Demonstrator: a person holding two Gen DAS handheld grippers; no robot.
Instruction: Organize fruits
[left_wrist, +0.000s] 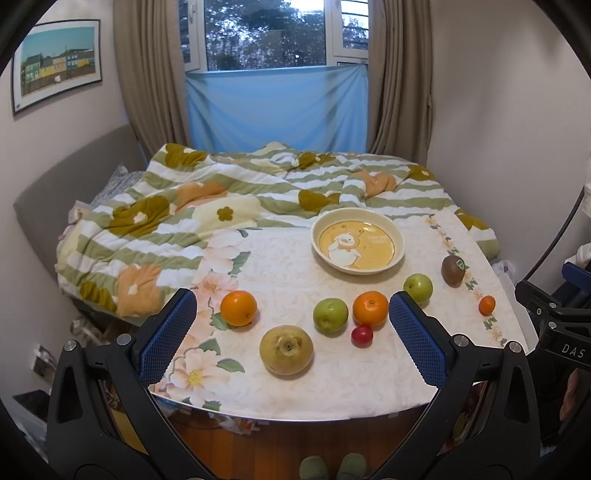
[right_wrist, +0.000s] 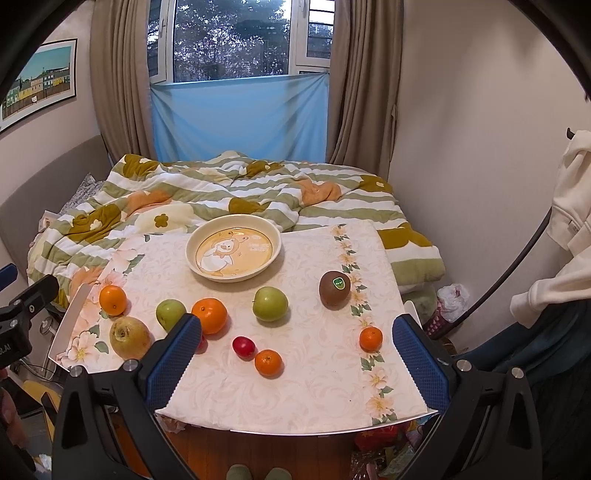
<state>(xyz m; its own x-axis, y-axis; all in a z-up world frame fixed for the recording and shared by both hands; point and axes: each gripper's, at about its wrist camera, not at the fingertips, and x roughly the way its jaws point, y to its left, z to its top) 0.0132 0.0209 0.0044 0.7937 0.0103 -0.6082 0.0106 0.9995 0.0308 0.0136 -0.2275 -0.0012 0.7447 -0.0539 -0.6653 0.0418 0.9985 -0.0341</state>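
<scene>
Loose fruit lies on a floral tablecloth (right_wrist: 314, 387), with nothing in the cream cartoon plate (left_wrist: 317, 236) (right_wrist: 192, 254) behind it. In the left wrist view I see an orange (left_wrist: 238, 308), a pear (left_wrist: 286, 349), a green apple (left_wrist: 330, 315), a second orange (left_wrist: 370, 308) and a small red fruit (left_wrist: 362, 336). The right wrist view shows another green apple (right_wrist: 270, 303), a stickered kiwi (right_wrist: 334, 288), a red fruit (right_wrist: 243, 347) and two small oranges (right_wrist: 269, 363) (right_wrist: 371, 338). My left gripper (left_wrist: 291, 299) and right gripper (right_wrist: 297, 321) hover open over the near edge, holding nothing.
A rumpled striped quilt (left_wrist: 221, 192) covers the bed behind the table. The wall is close on the right, with white clothing (right_wrist: 569, 206) hanging there. Wooden floor and green slippers (left_wrist: 328, 467) show below the table's front edge.
</scene>
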